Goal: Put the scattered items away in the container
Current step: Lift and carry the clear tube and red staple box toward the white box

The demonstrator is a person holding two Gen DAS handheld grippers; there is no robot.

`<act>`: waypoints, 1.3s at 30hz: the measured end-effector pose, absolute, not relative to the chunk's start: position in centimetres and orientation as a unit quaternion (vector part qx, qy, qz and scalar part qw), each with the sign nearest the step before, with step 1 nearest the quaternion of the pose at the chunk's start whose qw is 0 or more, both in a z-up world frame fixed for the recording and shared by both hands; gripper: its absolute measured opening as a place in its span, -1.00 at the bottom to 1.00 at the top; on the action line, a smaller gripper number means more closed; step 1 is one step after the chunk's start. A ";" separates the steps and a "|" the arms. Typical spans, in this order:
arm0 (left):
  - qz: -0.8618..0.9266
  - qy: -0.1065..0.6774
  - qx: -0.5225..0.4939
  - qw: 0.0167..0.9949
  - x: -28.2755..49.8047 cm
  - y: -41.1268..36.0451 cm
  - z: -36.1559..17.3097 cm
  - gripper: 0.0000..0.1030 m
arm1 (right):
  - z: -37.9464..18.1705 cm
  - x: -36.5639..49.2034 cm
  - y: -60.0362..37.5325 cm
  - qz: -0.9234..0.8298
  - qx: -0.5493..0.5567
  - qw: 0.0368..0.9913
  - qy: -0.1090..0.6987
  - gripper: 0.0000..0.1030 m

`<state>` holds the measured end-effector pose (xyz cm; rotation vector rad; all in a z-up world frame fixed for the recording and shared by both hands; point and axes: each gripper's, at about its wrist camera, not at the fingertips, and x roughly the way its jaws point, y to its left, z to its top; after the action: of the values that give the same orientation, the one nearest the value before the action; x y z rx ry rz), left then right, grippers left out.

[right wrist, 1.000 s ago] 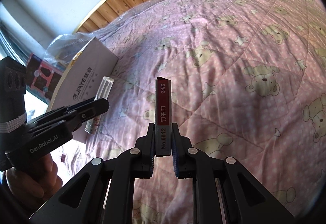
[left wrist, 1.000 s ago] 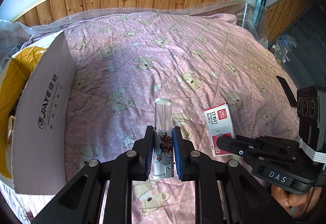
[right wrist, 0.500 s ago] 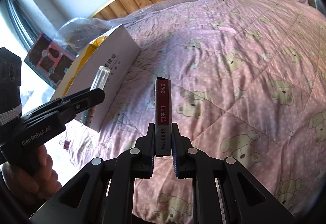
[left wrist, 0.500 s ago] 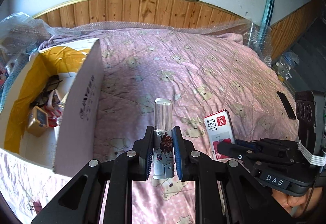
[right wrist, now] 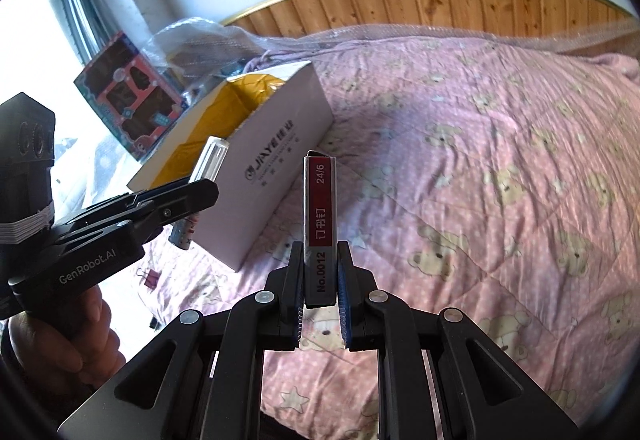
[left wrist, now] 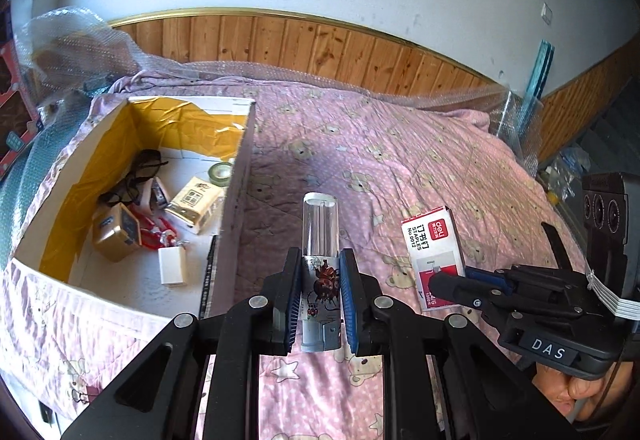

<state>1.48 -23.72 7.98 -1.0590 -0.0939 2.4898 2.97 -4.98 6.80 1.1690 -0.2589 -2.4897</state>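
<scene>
A pink bear-print bed (left wrist: 400, 168); one clear tube (left wrist: 320, 260), long axis pointing forward, clenched in the left tongs (left wrist: 320, 304); one staples box (right wrist: 320, 224), edge-on, lengthwise forward, clenched in the right tongs (right wrist: 320, 304); one cardboard box (left wrist: 236, 208) left of both.

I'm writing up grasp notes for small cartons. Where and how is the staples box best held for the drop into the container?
As now: the right hand-held gripper pinches the staples box by its two broad faces near one short end, coming endwise. The box is flat and long, so the broad faces seat flush on the pads and the free end leads.
</scene>
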 end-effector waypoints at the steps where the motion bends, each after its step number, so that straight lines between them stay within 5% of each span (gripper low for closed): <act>1: 0.899 -0.038 -0.381 0.213 1.5 -24.2 8.1 -0.63 | 7.1 2.8 -5.4 -0.885 0.414 0.192 -0.088 -0.71; 39: 0.909 -0.143 -0.374 0.119 -3.1 -36.7 10.6 -0.63 | 13.5 -4.6 -16.4 -0.874 0.379 0.304 0.025 -0.72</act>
<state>-3.08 -36.66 10.58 -1.0925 -0.4169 2.6560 -4.60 -16.45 13.46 1.0046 0.0657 -2.3147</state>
